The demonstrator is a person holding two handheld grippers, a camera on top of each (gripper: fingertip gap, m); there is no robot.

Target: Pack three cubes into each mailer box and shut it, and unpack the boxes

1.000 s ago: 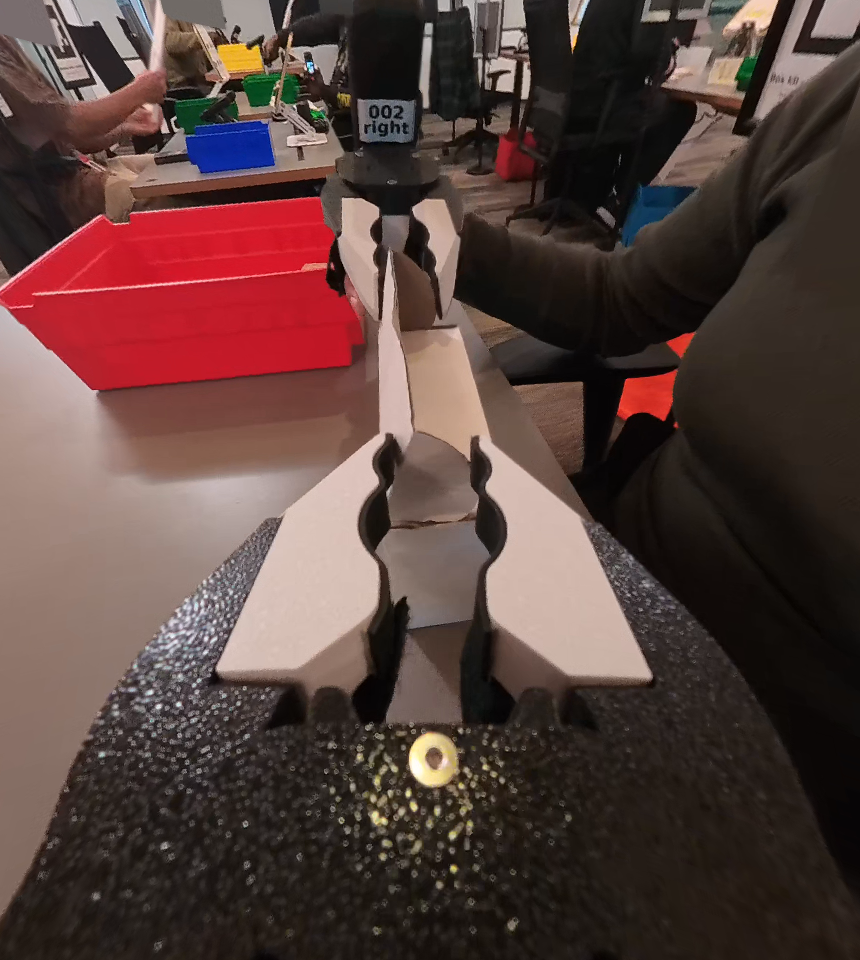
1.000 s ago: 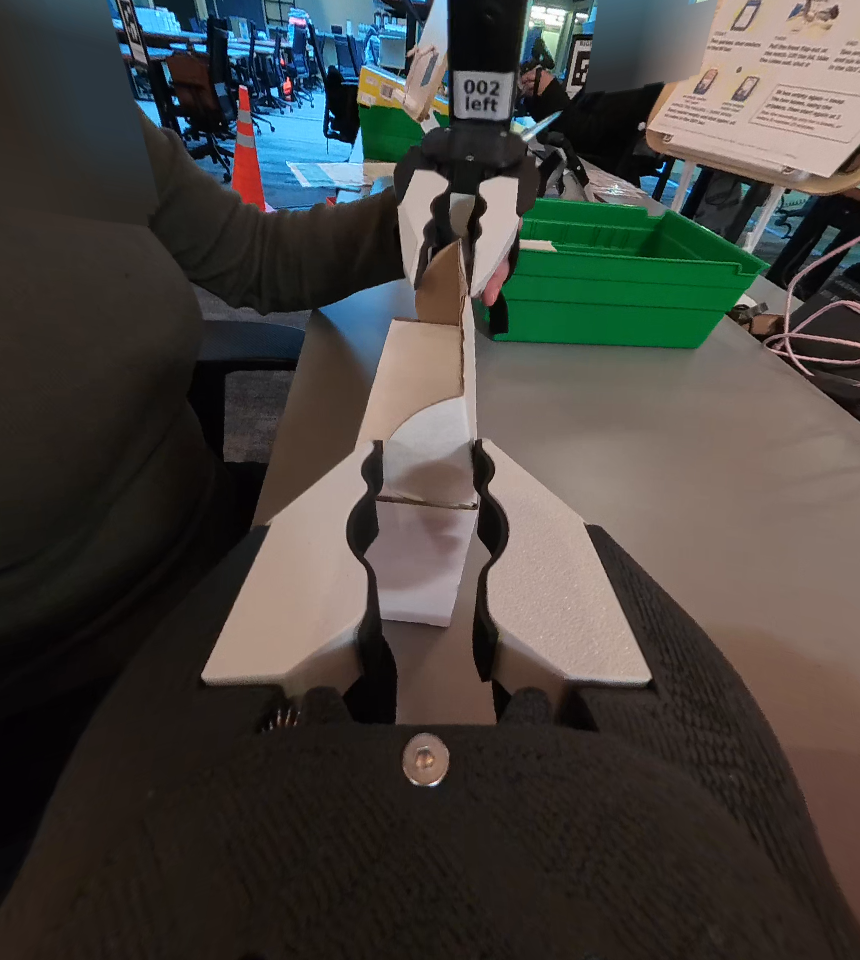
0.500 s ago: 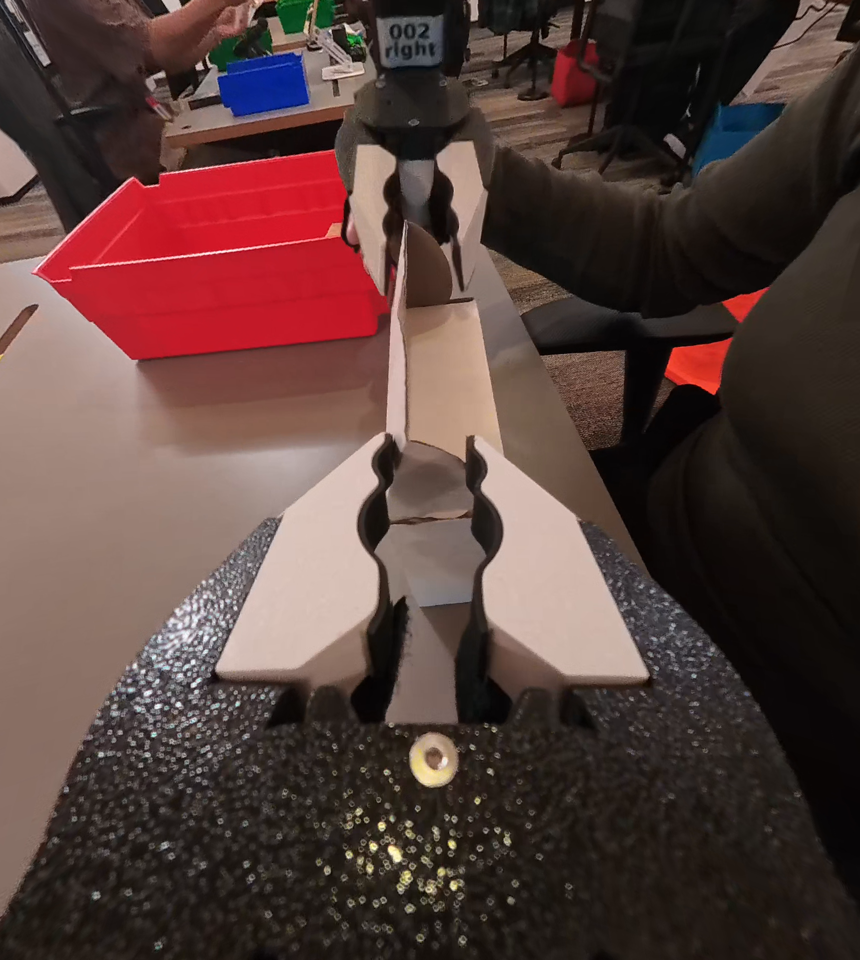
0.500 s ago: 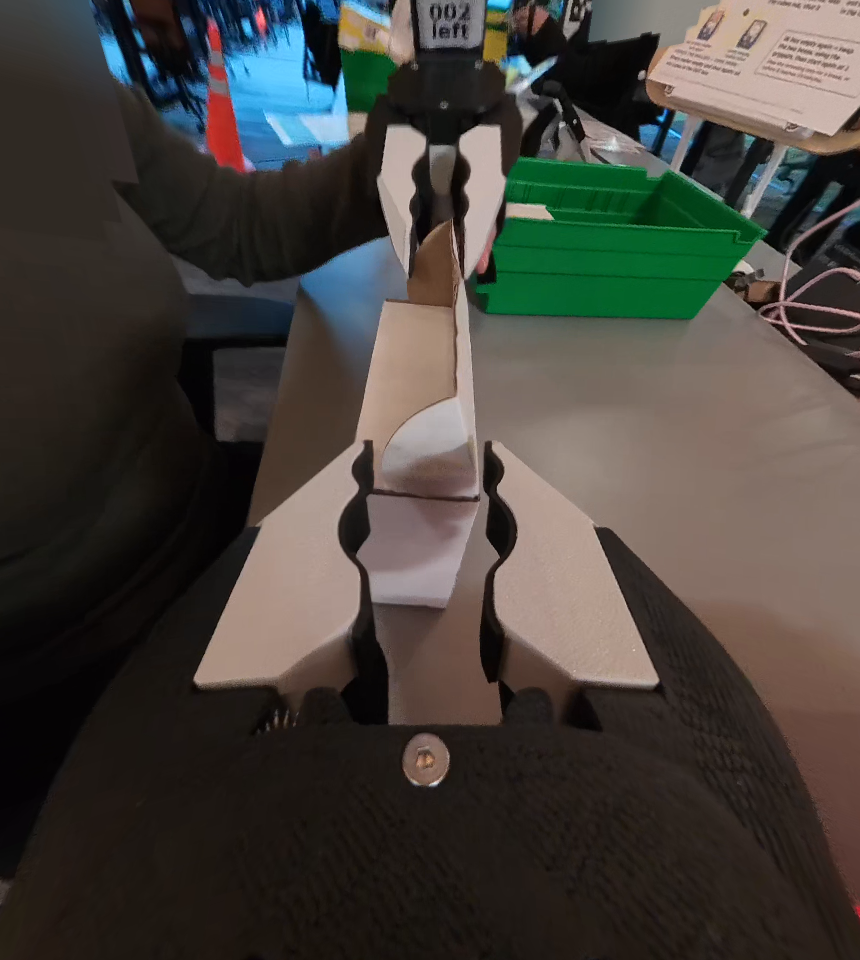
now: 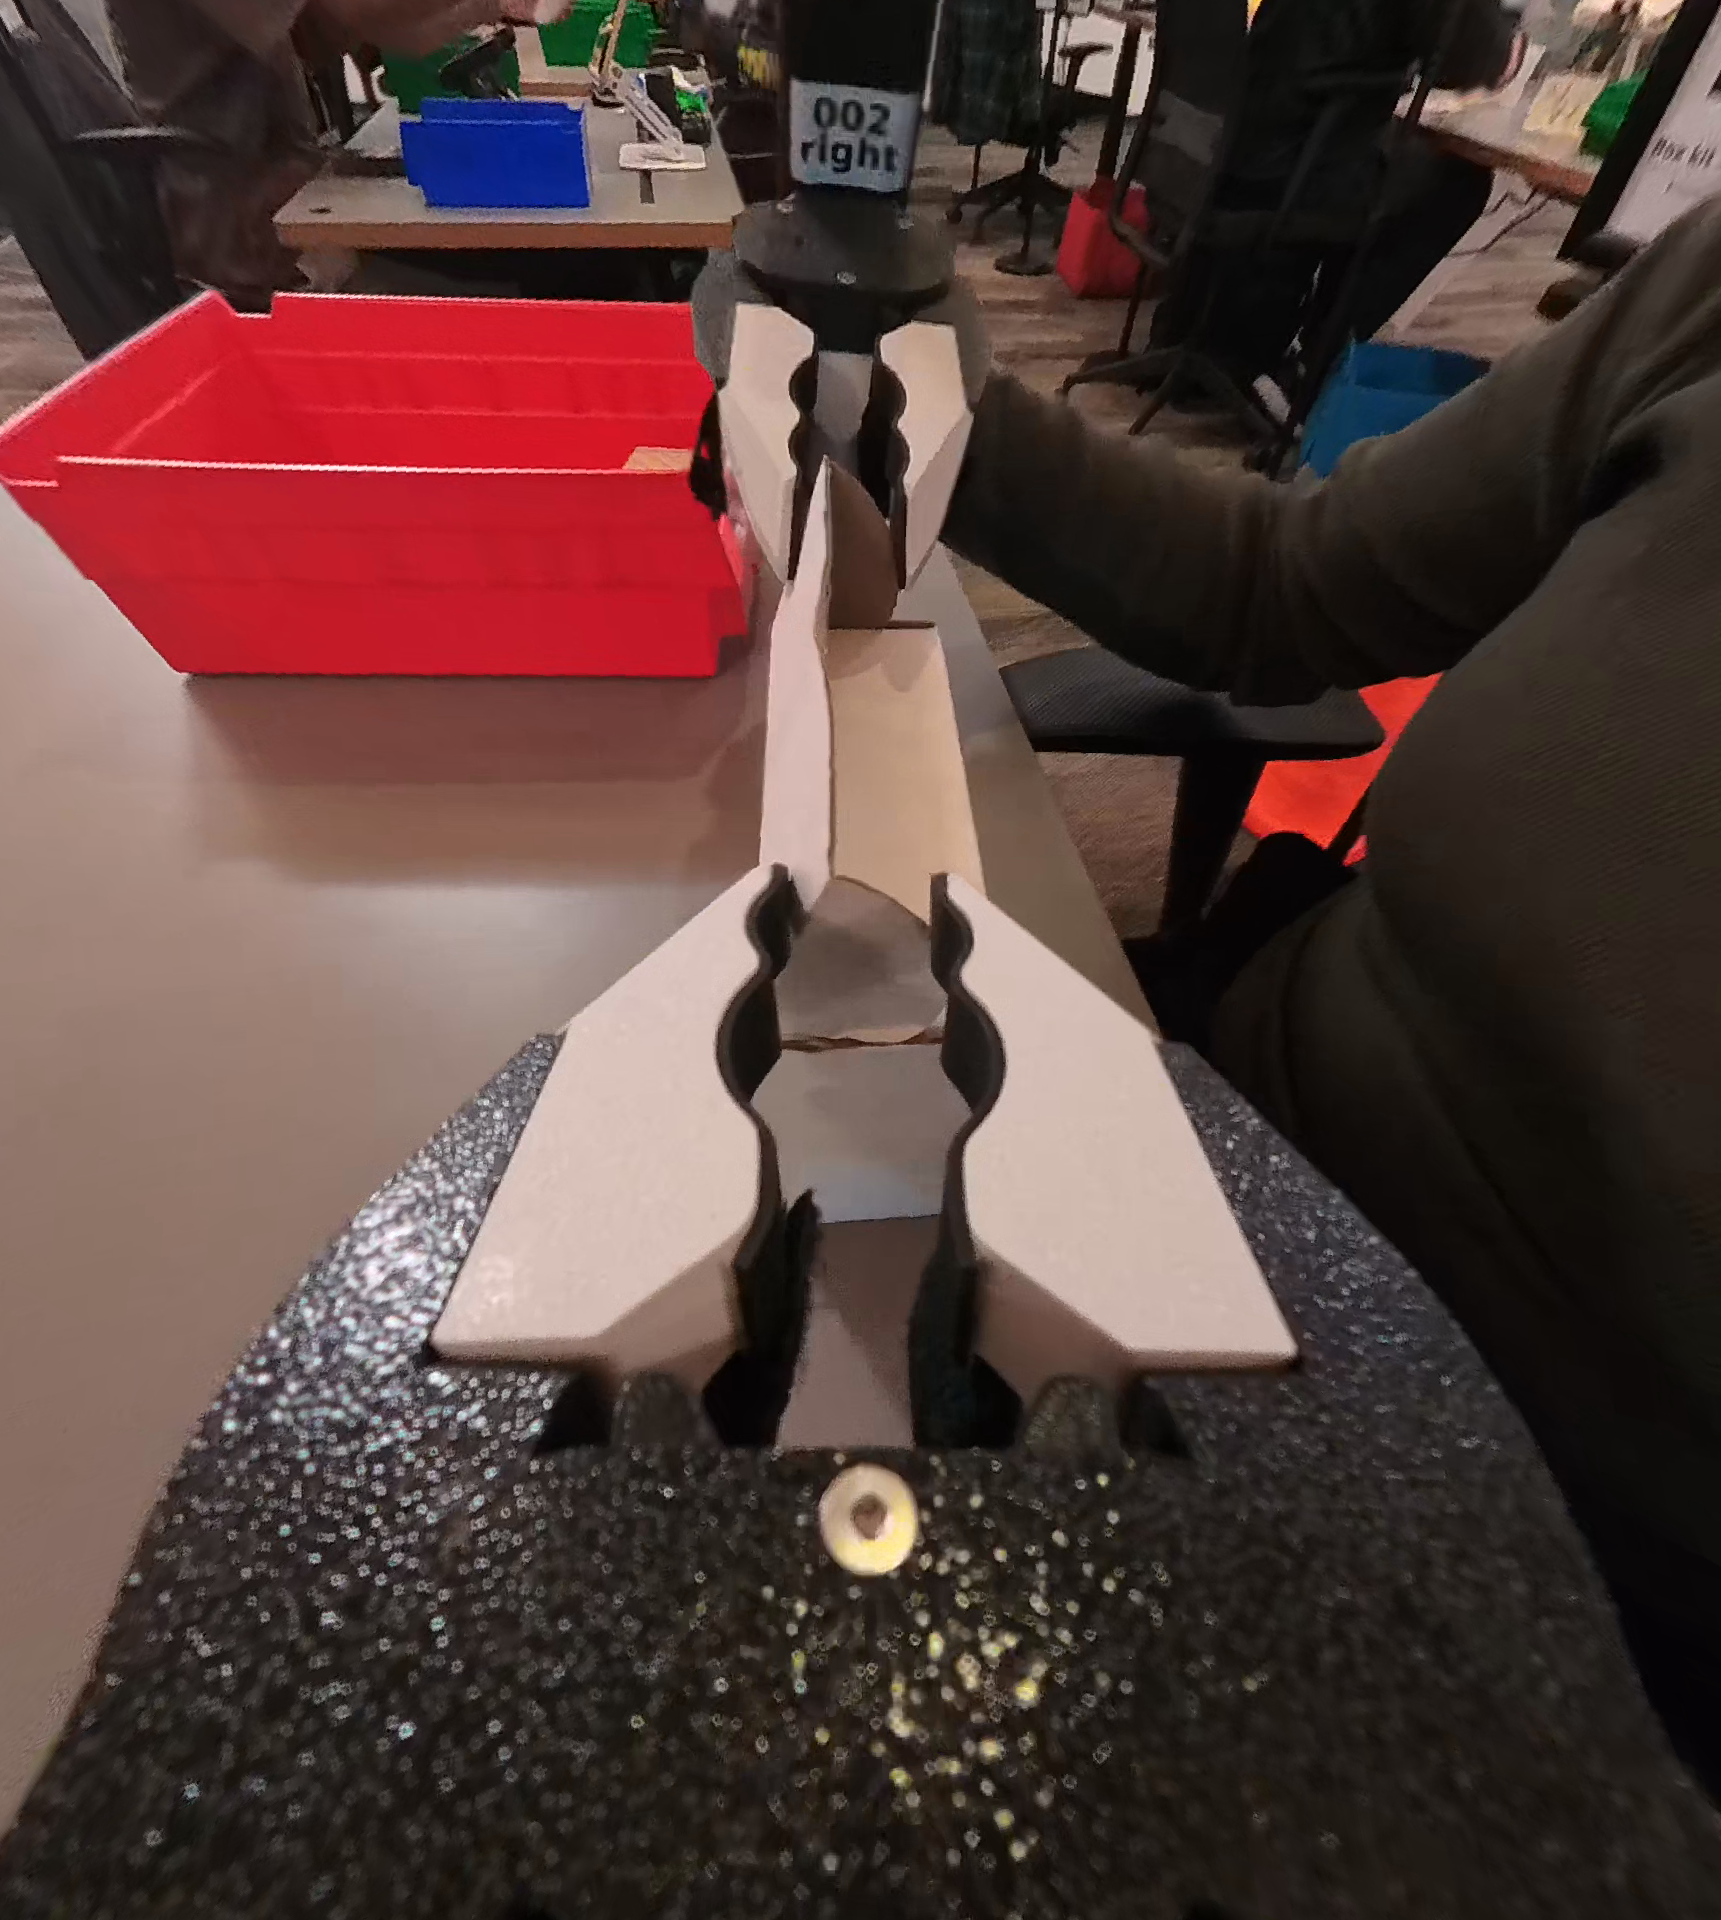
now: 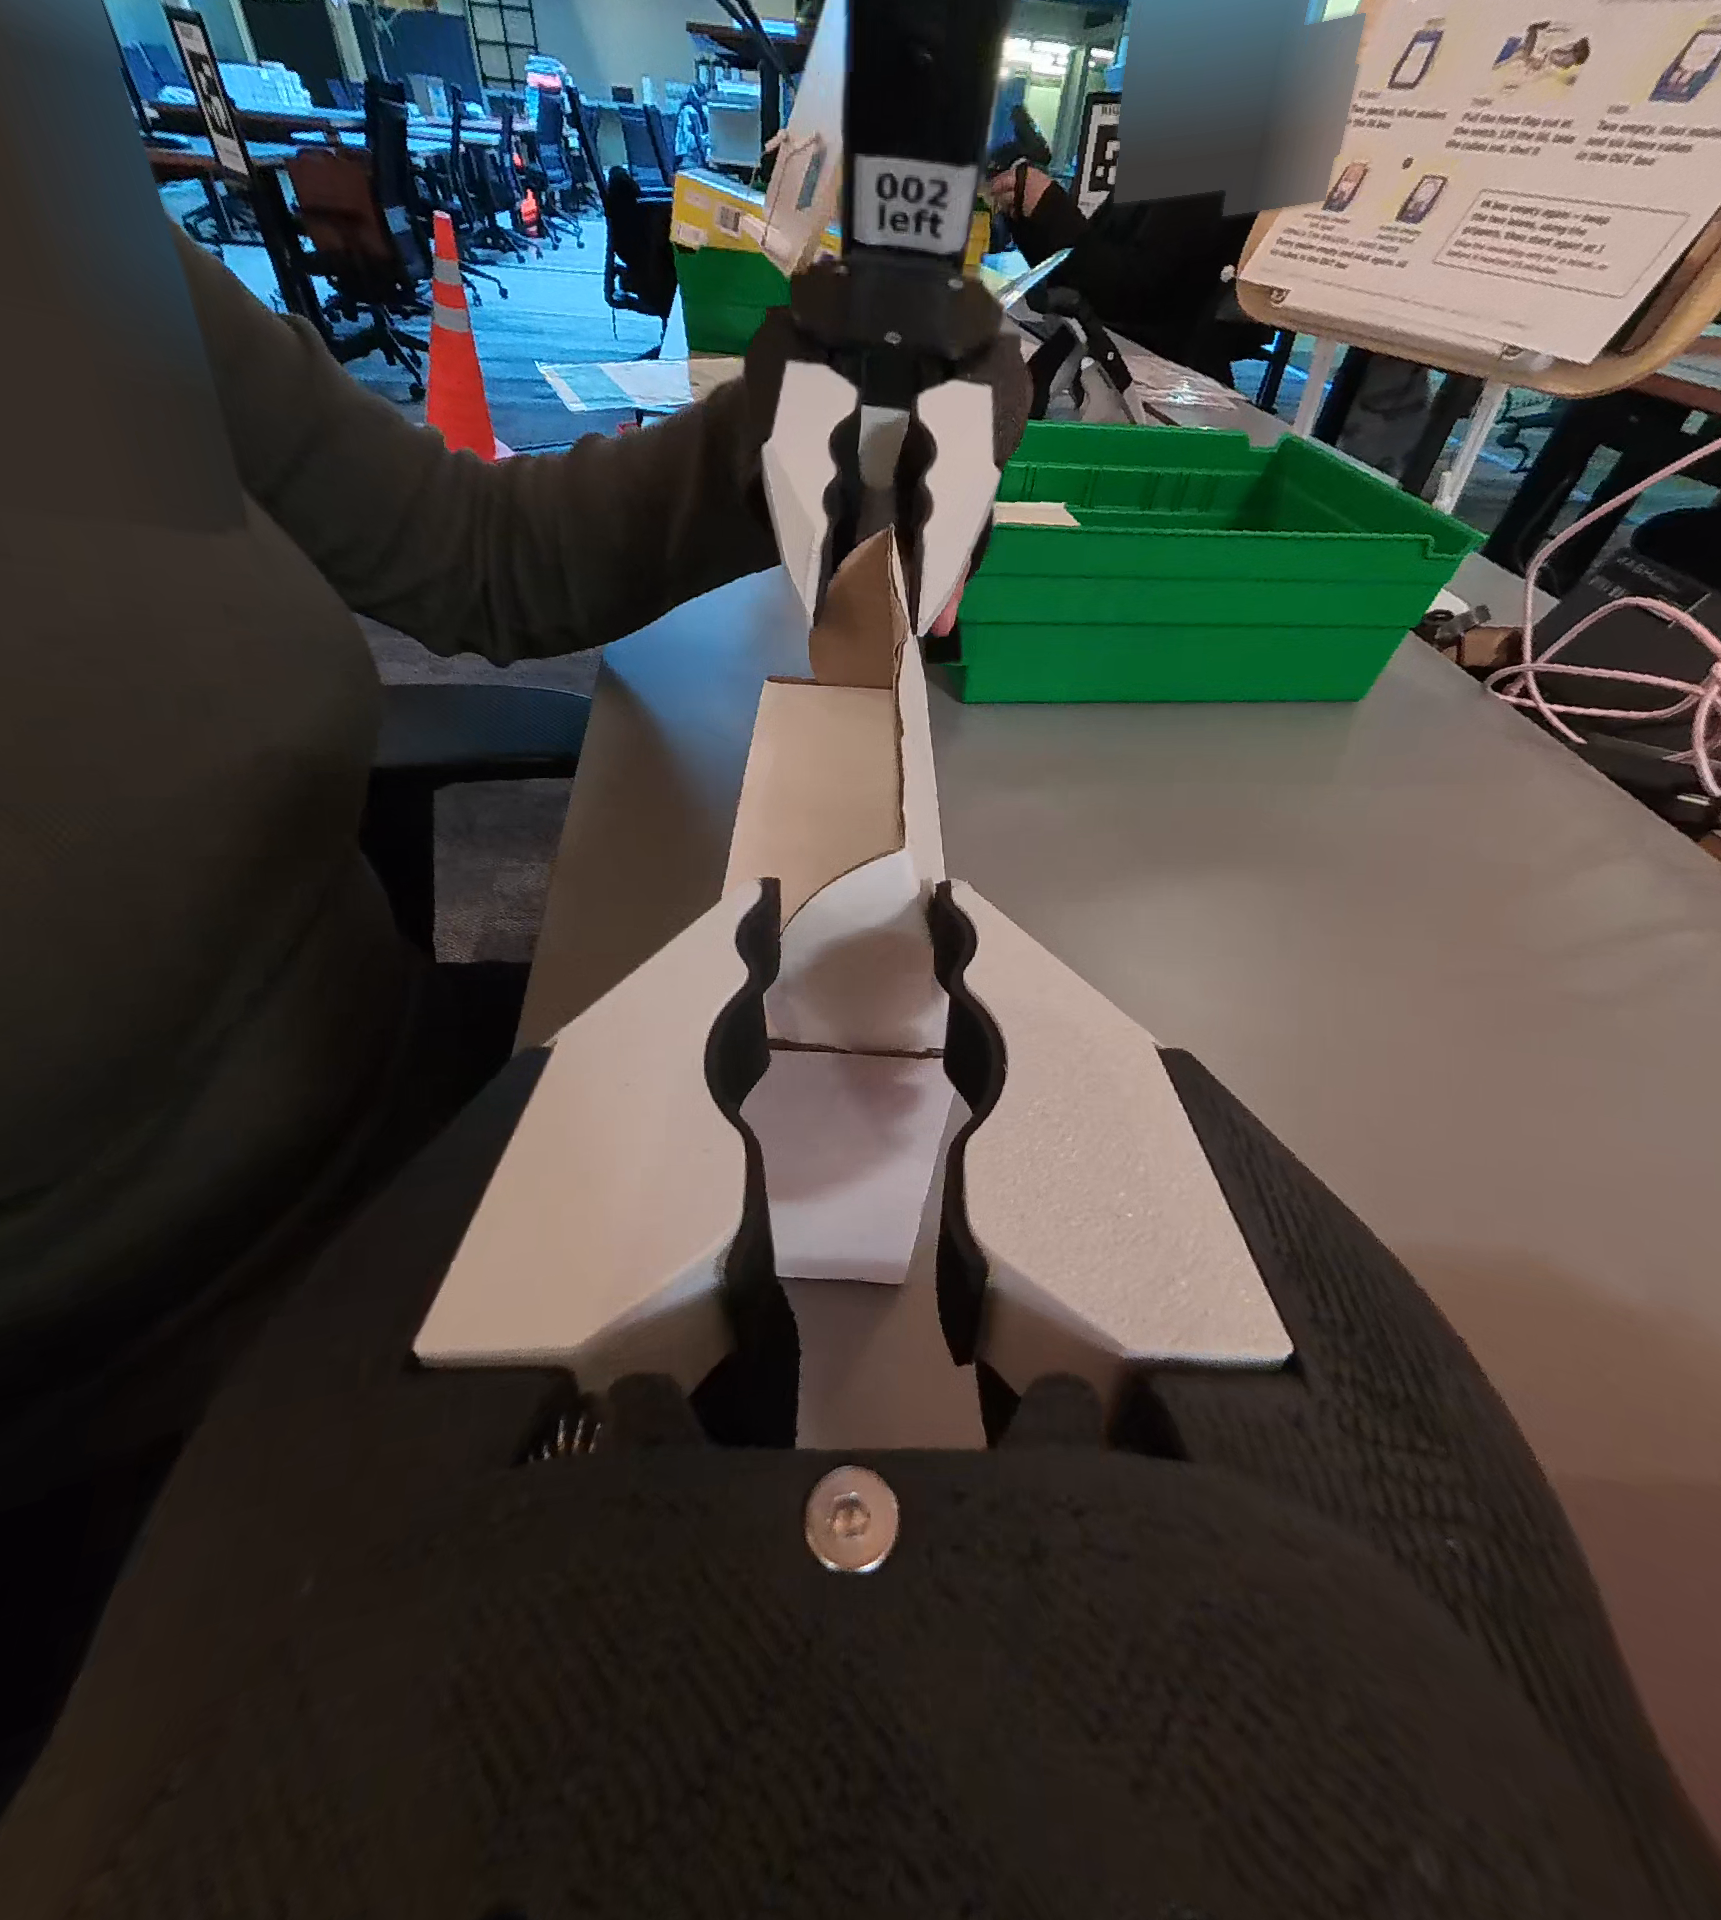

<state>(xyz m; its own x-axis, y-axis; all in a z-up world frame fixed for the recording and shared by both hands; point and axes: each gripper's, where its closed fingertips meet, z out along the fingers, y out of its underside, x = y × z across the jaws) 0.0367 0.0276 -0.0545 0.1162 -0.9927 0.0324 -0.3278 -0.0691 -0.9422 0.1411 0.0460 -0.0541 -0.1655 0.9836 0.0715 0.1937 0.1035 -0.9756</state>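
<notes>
Seemingly both claws, left (image 5: 856, 894) and right (image 6: 851, 894), grip mailer box (image 5: 887, 769) ends; pad contact unclear.

A grey table (image 6: 1251, 883) runs ahead. Far left, an orange traffic cone (image 6: 456, 343) stands on the floor among black office chairs (image 6: 368, 239). Another table (image 5: 513, 213) sits far off, an instruction board (image 6: 1521, 177) leaning at the right.

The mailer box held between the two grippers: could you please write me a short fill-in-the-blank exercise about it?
1. The left gripper and right gripper meet the mailer box at opposite ____.
2. Behind the right gripper stands a ____ bin.
3. Behind the left gripper stands a ____ bin.
4. The box lid is ____.

Missing: ends; red; green; open
</notes>
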